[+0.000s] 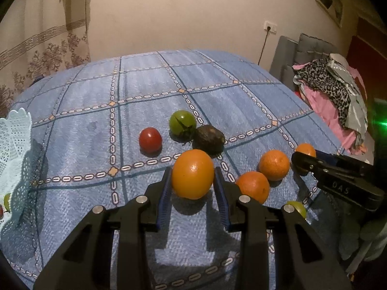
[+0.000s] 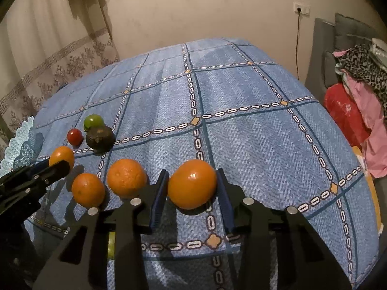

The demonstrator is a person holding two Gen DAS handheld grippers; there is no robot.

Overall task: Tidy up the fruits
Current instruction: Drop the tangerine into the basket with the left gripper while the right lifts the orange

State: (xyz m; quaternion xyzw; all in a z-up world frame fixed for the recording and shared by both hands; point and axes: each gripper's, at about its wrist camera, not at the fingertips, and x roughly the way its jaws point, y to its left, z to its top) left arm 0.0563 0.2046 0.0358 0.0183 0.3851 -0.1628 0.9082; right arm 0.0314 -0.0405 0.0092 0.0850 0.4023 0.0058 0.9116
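Note:
In the left wrist view my left gripper (image 1: 192,181) is shut on a large orange (image 1: 192,174), with the blue pads pressed to both its sides. My right gripper (image 2: 192,184) is shut on another orange (image 2: 192,183) in the same way. Between them two loose oranges (image 1: 252,186) (image 1: 274,165) lie on the blue checked cloth (image 1: 145,84). Further back sit a red tomato (image 1: 150,140), a green tomato (image 1: 182,122) and a dark wrinkled fruit (image 1: 210,139). A small green fruit (image 1: 298,207) is partly hidden behind my left gripper's right finger.
A white lace basket (image 1: 14,145) stands at the cloth's left edge, with small fruits showing low in it. A pile of clothes (image 1: 333,89) lies on a grey sofa to the right. The wall and a curtain are behind the table.

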